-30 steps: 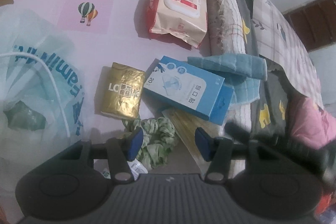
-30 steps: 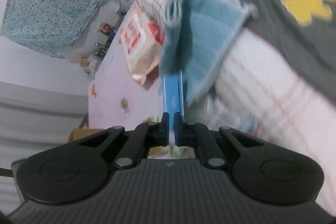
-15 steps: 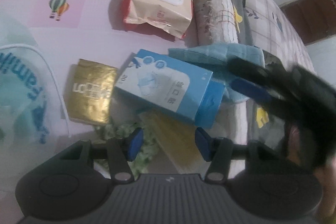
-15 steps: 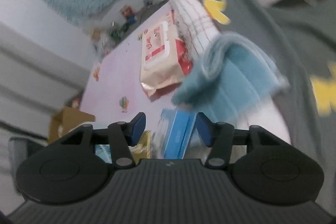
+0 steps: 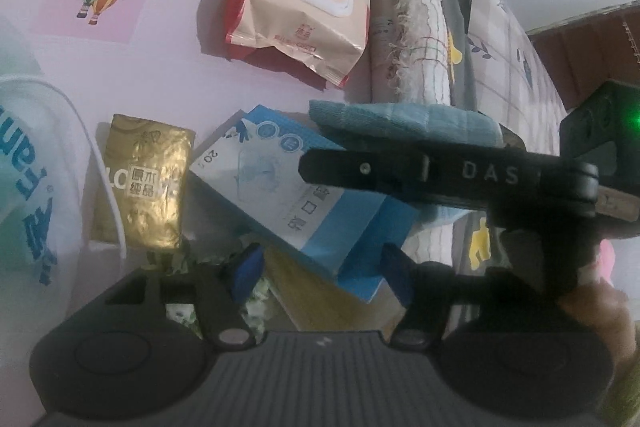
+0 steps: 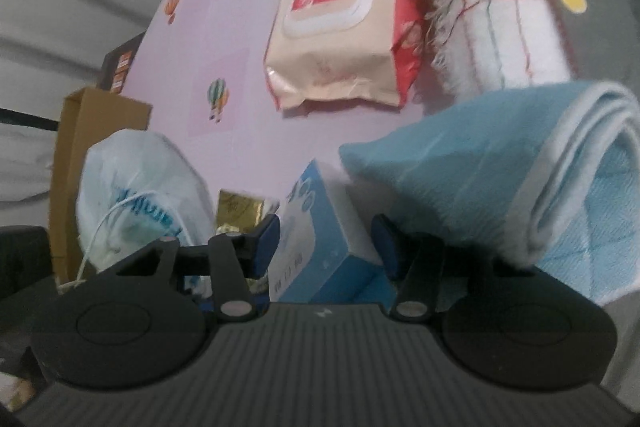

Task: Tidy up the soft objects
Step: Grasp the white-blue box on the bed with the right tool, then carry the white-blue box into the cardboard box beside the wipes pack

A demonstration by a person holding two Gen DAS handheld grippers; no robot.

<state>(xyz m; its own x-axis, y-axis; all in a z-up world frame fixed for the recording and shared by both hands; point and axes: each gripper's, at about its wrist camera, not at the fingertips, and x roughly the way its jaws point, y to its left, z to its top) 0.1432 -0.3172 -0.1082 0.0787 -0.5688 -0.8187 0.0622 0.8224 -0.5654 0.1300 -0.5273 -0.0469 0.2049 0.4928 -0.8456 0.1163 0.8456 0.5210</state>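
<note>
a: we note the left gripper [image 5: 322, 273] has just widened, empty, over the blue box [image 5: 296, 203].
b: we find the right gripper [image 6: 326, 241] released the blue towel [image 6: 472, 163], now narrowing, empty; the towel lies beside the box.

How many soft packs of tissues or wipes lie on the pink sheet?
2: the wipes pack at the far end beside the rolled white towel, and the gold tissue pack left of the blue box. Others may be hidden.
</note>
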